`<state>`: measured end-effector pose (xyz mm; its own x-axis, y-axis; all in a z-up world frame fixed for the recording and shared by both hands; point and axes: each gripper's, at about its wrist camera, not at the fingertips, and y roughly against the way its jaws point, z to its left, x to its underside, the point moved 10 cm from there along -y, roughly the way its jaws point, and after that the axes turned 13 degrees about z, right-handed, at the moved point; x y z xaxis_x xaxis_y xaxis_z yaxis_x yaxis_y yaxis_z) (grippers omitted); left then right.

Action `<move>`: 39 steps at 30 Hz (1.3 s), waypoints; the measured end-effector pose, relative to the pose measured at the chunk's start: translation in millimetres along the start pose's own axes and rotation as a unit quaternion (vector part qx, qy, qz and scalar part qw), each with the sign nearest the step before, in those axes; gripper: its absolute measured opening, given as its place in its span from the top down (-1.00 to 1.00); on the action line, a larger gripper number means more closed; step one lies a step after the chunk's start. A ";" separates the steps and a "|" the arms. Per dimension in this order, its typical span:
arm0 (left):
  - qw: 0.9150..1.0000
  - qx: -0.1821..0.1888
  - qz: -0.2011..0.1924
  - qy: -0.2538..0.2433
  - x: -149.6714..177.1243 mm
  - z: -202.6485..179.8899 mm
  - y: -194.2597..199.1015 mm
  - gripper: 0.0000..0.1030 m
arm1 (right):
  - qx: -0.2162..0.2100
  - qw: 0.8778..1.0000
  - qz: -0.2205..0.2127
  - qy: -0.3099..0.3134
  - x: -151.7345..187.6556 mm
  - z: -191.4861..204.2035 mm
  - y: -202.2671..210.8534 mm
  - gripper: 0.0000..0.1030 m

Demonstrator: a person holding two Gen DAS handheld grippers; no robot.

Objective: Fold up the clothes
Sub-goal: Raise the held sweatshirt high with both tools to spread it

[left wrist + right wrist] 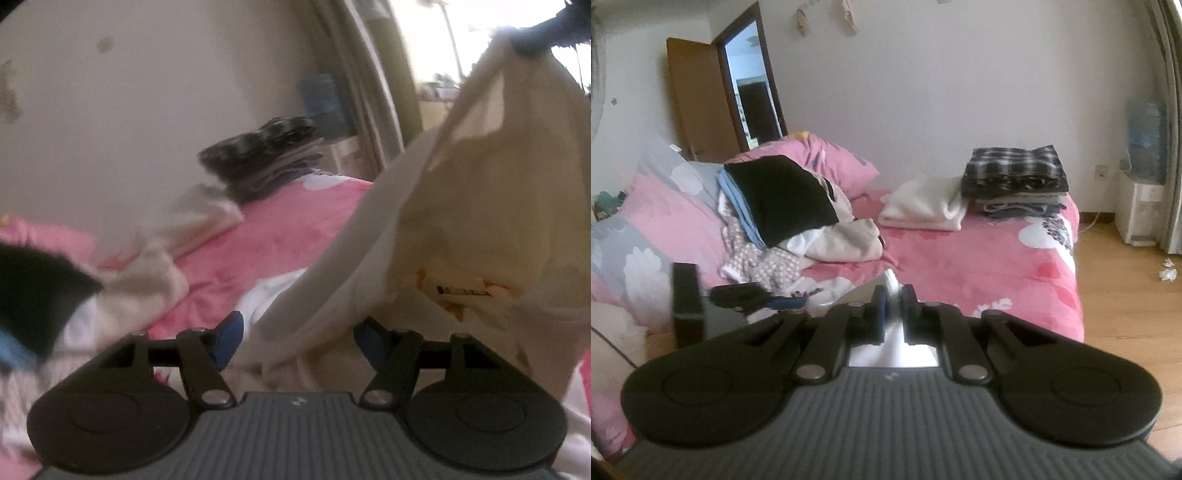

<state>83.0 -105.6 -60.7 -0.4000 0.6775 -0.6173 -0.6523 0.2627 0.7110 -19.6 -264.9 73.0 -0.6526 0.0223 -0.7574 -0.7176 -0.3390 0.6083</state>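
Note:
A cream garment (461, 206) with a label inside hangs in the air over the pink bed (288, 229). Its top corner is pinched at the upper right by my right gripper (532, 40). In the right wrist view that gripper (893, 306) is shut on a thin white fold of the garment (890, 280). My left gripper (299, 336) is open, its blue pads (231, 332) wide apart. The garment's lower part hangs down between them, untouched by either pad. From the right wrist view, the left gripper (775, 301) shows low at the left.
A loose pile of clothes (783, 210) with a black piece on top lies by the pillows. At the bed's far end sit a folded white garment (923, 208) and a folded stack topped by plaid (1015, 173). A water dispenser (1143, 184) stands by the wall on the wooden floor (1126, 295).

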 end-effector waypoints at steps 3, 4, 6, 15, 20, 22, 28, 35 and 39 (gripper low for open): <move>1.000 0.012 -0.005 -0.008 -11.3 -5.1 -10.5 0.21 | -0.007 1.000 -0.007 -0.005 -4.1 -1.2 4.0 0.87; 1.000 0.015 -0.009 -0.006 -14.1 -4.9 -11.8 0.39 | -0.008 1.000 -0.009 -0.007 -5.0 -2.7 6.0 0.87; 1.000 0.019 -0.016 0.013 -19.6 1.0 -10.9 0.76 | -0.007 1.000 -0.013 -0.009 -6.3 -6.5 7.5 0.87; 0.985 -0.009 -0.108 0.132 -34.3 64.5 78.0 0.87 | -0.010 0.999 -0.030 -0.018 -10.5 -19.7 4.3 0.87; 0.973 -0.024 -0.154 0.170 -36.8 93.3 153.8 0.88 | -0.047 0.997 -0.066 0.007 -35.1 2.3 7.2 0.87; 0.969 -0.030 -0.171 0.174 -41.1 100.8 178.5 0.88 | -0.069 0.994 -0.084 0.018 -48.9 14.1 10.2 0.87; 0.957 -0.047 -0.221 0.182 -55.2 121.7 251.6 0.88 | -0.140 0.977 -0.149 0.056 -95.4 52.9 31.7 0.87; 0.963 -0.035 -0.173 0.203 -52.6 131.7 213.7 0.88 | -0.139 0.977 -0.150 0.064 -107.0 56.7 13.1 0.87; 0.968 -0.010 -0.111 0.224 -40.6 129.4 134.0 0.88 | -0.108 0.989 -0.099 0.027 -85.7 24.8 -26.3 0.87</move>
<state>95.2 -8.9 103.2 -0.4855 0.2389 -0.8410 -0.7645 0.3507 0.5409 49.2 -234.6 127.8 -0.4864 0.0598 -0.8717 -0.7572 -0.5266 0.3864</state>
